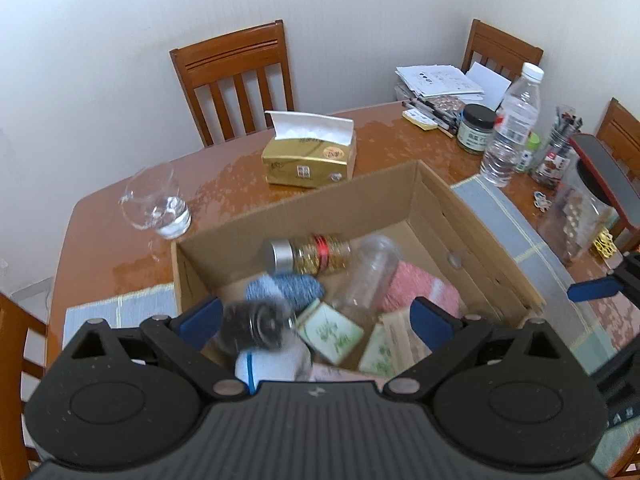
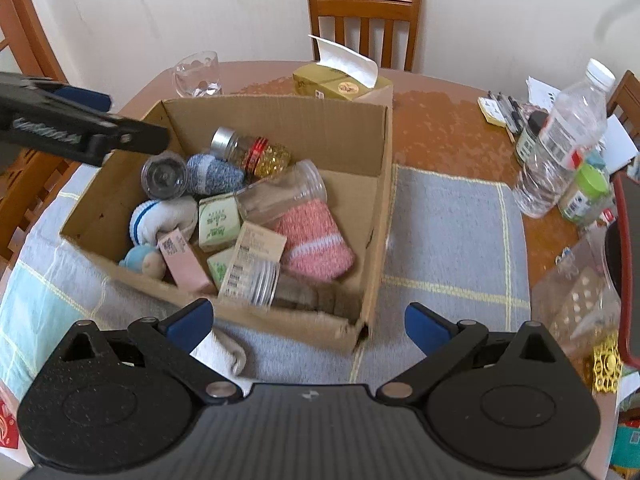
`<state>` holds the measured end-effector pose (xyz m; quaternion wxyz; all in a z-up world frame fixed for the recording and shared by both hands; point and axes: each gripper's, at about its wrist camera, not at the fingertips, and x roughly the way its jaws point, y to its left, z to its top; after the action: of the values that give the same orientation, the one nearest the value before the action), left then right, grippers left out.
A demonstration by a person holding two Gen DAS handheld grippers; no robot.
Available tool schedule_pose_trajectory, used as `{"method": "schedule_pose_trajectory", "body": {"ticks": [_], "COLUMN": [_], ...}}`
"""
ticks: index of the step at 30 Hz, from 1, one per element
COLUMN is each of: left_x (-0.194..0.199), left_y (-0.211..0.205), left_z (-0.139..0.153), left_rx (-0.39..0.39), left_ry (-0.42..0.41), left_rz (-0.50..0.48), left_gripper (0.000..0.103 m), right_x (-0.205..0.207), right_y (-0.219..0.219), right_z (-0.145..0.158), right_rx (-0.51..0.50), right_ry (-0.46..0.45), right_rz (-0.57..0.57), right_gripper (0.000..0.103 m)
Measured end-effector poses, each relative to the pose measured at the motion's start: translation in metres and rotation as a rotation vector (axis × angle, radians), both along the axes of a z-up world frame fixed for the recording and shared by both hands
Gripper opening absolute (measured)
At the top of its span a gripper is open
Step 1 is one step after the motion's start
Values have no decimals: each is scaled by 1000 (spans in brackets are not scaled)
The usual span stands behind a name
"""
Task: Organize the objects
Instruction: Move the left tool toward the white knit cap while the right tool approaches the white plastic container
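Observation:
An open cardboard box (image 1: 460,216) (image 2: 280,120) stands on a grey placemat (image 2: 448,232). Inside lie a gold-bead jar (image 2: 256,152), a clear plastic jar (image 2: 280,196), pink (image 2: 312,240), blue (image 2: 212,174) and white (image 2: 160,216) socks, and green tea boxes (image 2: 218,222). My left gripper (image 1: 318,318) (image 2: 128,120) hangs open over the box's left part. A dark-lidded jar (image 1: 256,324) (image 2: 164,176) sits blurred just below it, free of both fingers. My right gripper (image 2: 308,325) is open and holds nothing at the box's near wall. A beige sock (image 2: 220,354) lies on the mat beside its left finger.
Behind the box on the wooden table are a gold tissue box (image 1: 308,156) and a wine glass (image 1: 156,204). A water bottle (image 2: 560,140), small jars, pens and papers crowd the right side. Wooden chairs (image 1: 236,80) ring the table.

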<state>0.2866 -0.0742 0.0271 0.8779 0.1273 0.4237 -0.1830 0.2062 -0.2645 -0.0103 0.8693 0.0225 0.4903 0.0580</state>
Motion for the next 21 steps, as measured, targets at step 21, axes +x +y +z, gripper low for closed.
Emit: {"method": "schedule_pose_trajectory", "body": {"ticks": [21], "left_x": [-97], "left_y": [9], "left_z": [-32], "left_rx": [-24], "left_ry": [-30], "left_rz": [105], "left_gripper": [100], "right_x": [-54], "right_y": [14], "right_z": [-46], "right_rx": [81], "right_ry": [116], "right_rz": [-23], "right_gripper": [103]}}
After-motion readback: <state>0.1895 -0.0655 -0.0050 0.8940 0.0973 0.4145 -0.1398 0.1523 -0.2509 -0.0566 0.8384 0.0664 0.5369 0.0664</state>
